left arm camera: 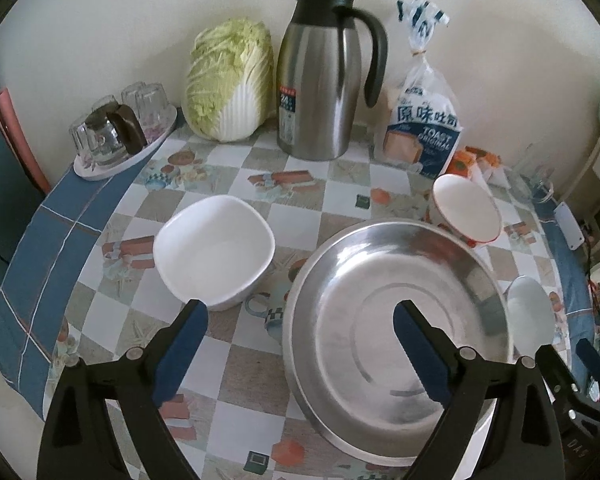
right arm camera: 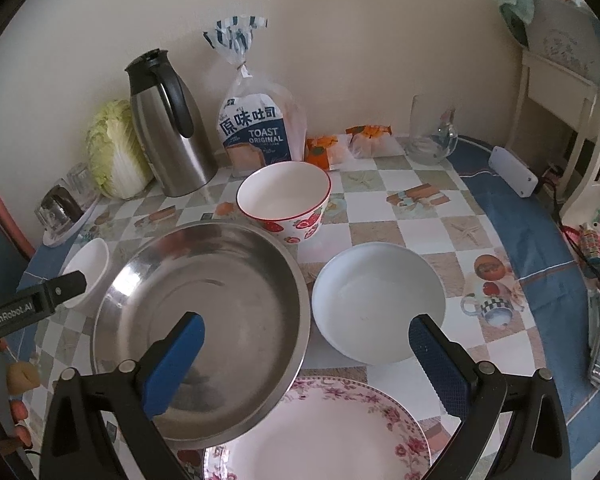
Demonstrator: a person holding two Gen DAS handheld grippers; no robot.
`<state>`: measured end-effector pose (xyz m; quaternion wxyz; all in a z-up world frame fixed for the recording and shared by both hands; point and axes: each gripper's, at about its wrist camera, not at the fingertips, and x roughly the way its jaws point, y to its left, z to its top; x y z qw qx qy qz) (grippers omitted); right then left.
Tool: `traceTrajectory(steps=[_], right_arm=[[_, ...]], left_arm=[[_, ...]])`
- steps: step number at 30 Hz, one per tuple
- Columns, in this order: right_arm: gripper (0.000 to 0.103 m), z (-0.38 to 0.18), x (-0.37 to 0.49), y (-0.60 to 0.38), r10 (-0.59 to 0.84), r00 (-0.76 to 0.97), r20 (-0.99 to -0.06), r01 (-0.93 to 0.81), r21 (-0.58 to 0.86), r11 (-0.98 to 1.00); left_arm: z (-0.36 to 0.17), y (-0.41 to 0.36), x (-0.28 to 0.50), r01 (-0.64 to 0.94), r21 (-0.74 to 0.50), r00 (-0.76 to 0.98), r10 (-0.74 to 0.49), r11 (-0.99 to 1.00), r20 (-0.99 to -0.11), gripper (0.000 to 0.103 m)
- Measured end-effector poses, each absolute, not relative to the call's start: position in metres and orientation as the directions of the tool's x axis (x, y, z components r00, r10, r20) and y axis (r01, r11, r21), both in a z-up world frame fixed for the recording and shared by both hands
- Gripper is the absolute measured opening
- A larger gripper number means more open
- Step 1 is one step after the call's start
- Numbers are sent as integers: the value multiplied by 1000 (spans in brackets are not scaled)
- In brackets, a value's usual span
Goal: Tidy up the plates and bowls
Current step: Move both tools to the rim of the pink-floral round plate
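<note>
On the checked tablecloth, from left to right, sit a square white bowl, a steel basin resting partly on a floral plate, and a round white bowl. A strawberry bowl stands behind. Left gripper and right gripper both gape wide, holding nothing.

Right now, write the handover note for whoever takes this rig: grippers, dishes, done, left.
Left gripper: open, empty, above the table.
Right gripper: open, empty.
Steel basin sits centre, its near edge on the floral plate.
Square white bowl lies left of the basin, round white bowl right, strawberry bowl behind.
Done: basin on plate.
Left: all three bowls unstacked.
</note>
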<state>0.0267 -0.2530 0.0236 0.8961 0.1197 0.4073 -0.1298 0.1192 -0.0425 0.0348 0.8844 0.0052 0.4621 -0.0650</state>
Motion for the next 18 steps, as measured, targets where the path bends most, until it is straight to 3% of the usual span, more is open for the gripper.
traceTrajectory(steps=[8, 13, 18], right_arm=[[103, 28, 5, -253, -142, 642, -753, 338, 112, 935], [103, 27, -7, -255, -111, 651, -751, 332, 151, 931], [103, 21, -18, -257, -110, 638, -762, 342, 153, 927]], left_arm=[[42, -60, 91, 146, -55, 600, -133, 988, -789, 94], [34, -72, 72, 169, -120, 570, -196, 978, -798, 94], [25, -86, 52, 188, -78, 552, -172, 979, -816, 94]])
